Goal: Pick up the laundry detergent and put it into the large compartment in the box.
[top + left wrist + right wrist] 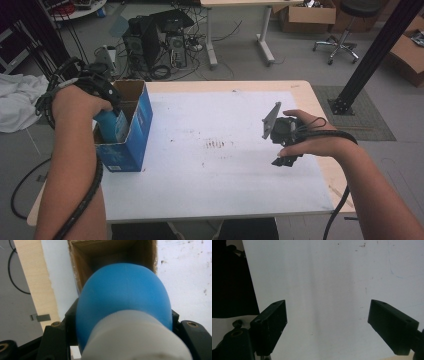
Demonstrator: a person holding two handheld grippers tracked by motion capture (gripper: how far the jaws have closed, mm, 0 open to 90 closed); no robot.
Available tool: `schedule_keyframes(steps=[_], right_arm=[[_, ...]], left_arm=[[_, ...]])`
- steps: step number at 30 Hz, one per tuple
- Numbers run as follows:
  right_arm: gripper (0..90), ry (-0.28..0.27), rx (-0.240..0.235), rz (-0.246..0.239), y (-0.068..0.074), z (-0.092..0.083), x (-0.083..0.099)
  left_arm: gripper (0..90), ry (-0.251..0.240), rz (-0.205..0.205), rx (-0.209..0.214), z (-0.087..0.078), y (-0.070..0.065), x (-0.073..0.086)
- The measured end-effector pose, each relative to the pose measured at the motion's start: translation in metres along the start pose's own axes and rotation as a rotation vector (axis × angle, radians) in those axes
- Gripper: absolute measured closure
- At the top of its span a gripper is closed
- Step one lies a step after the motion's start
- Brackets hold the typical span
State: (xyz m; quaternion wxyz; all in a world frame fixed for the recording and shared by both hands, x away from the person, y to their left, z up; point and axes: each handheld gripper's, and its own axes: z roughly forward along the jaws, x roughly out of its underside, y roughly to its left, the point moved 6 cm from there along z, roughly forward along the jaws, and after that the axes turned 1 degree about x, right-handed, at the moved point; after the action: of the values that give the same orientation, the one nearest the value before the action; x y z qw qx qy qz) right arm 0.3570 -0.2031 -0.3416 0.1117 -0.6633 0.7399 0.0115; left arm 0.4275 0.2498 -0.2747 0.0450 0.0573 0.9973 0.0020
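A blue cardboard box (131, 134) stands open-topped at the table's left edge. Over its opening my left gripper (111, 114) is shut on a blue rounded object (107, 126) with a white base. In the left gripper view the blue object (125, 297) sits between the black jaws of the left gripper (123, 320), its white base (135, 340) nearest the camera, and the box's brown inside (112, 252) lies beyond it. My right gripper (285, 159) hovers over the right part of the white sheet (215, 125). The right gripper (327, 322) is open, its fingers (273, 320) wide apart around nothing.
The white sheet covers most of the wooden table (305, 90) and has small dark marks (217, 145) in the middle. Beyond the far edge stand a computer tower (150, 42), a black post (372, 55) and an office chair (345, 30). A white cloth (15, 100) lies at the left.
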Motion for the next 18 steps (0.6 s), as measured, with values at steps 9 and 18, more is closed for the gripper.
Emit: schedule_keyframes(steps=[9,18], right_arm=[[15.9,0.009,-0.006,0.002,-0.001,0.003,0.002],[15.9,0.008,-0.003,0.002,-0.002,0.006,0.001]], left_arm=[[39.5,0.009,0.002,-0.002,0.027,-0.003,-0.002],[39.6,0.016,0.002,-0.008,0.045,0.0,0.0]])
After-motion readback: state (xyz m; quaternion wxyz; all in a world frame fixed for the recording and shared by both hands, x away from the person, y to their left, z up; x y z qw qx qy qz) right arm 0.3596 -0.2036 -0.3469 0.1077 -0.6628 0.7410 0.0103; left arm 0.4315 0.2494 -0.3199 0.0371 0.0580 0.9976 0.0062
